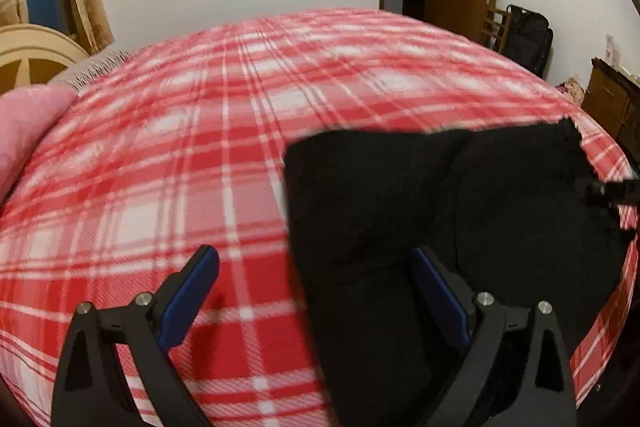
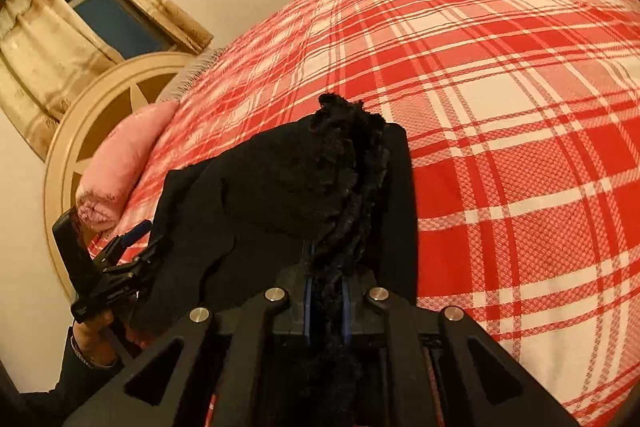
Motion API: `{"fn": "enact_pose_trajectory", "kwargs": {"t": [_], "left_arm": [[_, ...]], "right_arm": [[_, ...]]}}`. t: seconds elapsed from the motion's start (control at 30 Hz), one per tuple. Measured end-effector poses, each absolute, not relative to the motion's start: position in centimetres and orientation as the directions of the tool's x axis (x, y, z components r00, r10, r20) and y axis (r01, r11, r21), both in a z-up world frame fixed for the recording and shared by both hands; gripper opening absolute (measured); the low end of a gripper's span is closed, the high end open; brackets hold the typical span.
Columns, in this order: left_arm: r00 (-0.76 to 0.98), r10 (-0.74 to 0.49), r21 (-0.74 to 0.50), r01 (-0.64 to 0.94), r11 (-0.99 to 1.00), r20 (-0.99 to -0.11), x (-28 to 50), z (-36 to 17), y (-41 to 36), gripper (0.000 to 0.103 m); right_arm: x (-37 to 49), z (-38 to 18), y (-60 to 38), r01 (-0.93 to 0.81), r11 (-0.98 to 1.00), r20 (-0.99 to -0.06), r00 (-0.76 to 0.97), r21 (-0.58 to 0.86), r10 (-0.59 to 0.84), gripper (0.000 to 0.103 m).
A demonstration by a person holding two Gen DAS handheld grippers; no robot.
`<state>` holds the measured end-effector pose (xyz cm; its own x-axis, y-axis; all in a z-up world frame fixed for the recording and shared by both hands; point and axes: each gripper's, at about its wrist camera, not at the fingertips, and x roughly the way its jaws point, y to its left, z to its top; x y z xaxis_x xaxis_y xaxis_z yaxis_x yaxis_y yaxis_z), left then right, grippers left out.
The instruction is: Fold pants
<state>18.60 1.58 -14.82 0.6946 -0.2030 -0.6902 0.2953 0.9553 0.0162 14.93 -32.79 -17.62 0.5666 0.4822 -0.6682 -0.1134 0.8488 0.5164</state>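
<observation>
Pants point(image 1: 440, 211) lie lower right of the left view, on the plaid bed point(image 1: 160, 187). Left gripper point(image 1: 316, 291) gapes wide, empty. Right gripper point(image 2: 326, 303) is clamped on the fuzzy hem. Fabric looks soft, floppy, light; best pinched at edges or corners.

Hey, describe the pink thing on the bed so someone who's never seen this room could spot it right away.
Start at the bed with the red and white plaid cover. Follow it toward the round cream headboard with the star cutout. The pink pillow lies at that end, plain, soft and puffy, unlike the black pants nearby.
</observation>
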Motion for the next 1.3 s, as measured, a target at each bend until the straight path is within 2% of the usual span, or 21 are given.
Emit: {"fn": "enact_pose_trajectory", "kwargs": {"t": [0.03, 0.07, 0.13, 0.27, 0.33, 0.4, 0.5, 0.57, 0.63, 0.8, 1.2, 1.3], "left_arm": [[0.710, -0.183, 0.030, 0.277, 0.960, -0.680, 19.0, -14.3, 1.8, 0.099], [0.718, -0.169, 0.040, 0.264, 0.964, -0.675, 19.3, -14.0, 1.9, 0.099], [0.733, -0.141, 0.052, 0.234, 0.971, -0.665, 20.2, -13.6, 2.0, 0.100], [0.741, -0.086, 0.126, 0.226, 0.966, -0.667, 21.2, -14.3, 1.0, 0.101], [0.738, -0.101, 0.113, 0.234, 0.965, -0.667, 21.2, -14.4, 0.6, 0.101], [0.735, -0.102, 0.114, 0.238, 0.965, -0.670, 21.1, -14.5, 0.3, 0.101], [0.729, -0.106, 0.105, 0.238, 0.966, -0.677, 21.3, -14.6, 0.3, 0.101], [0.723, -0.110, 0.097, 0.238, 0.966, -0.682, 21.4, -14.7, 0.4, 0.101], [0.719, -0.117, 0.086, 0.239, 0.967, -0.685, 21.5, -14.7, 0.5, 0.103], [0.700, -0.138, 0.054, 0.245, 0.968, -0.701, 22.0, -15.2, 0.5, 0.103], [0.706, -0.207, -0.004, 0.279, 0.960, -0.678, 19.3, -13.5, 1.7, 0.103], [0.710, -0.230, -0.020, 0.291, 0.957, -0.666, 17.7, -13.2, 2.5, 0.103]], "right_arm": [[14.9, -17.6, -32.9, -0.115, 0.850, -0.664, 0.574, 0.514, 0.479, 0.015], [14.8, -17.6, -32.8, -0.118, 0.861, -0.666, 0.584, 0.495, 0.463, 0.025], [14.3, -16.9, -32.4, -0.125, 0.894, -0.682, 0.603, 0.431, 0.413, 0.034], [11.9, -13.5, -30.3, -0.172, 0.953, -0.649, 0.701, 0.249, 0.297, 0.043], [10.3, -11.9, -28.8, -0.246, 0.951, -0.605, 0.734, 0.186, 0.308, 0.047], [9.1, -11.3, -27.4, -0.326, 0.934, -0.589, 0.729, 0.148, 0.348, 0.047], [8.3, -12.3, -25.0, -0.434, 0.893, -0.641, 0.654, 0.117, 0.402, 0.047], [8.2, -14.4, -24.6, -0.418, 0.905, -0.702, 0.622, 0.077, 0.348, 0.047], [8.3, -16.1, -25.3, -0.402, 0.909, -0.736, 0.582, 0.109, 0.346, 0.047], [7.8, -16.5, -26.1, -0.408, 0.906, -0.720, 0.596, 0.110, 0.356, 0.047], [8.7, -15.8, -24.4, -0.452, 0.892, -0.781, 0.563, -0.018, 0.269, 0.048], [8.6, -14.0, -24.4, -0.468, 0.882, -0.799, 0.549, -0.050, 0.246, 0.047]]}}
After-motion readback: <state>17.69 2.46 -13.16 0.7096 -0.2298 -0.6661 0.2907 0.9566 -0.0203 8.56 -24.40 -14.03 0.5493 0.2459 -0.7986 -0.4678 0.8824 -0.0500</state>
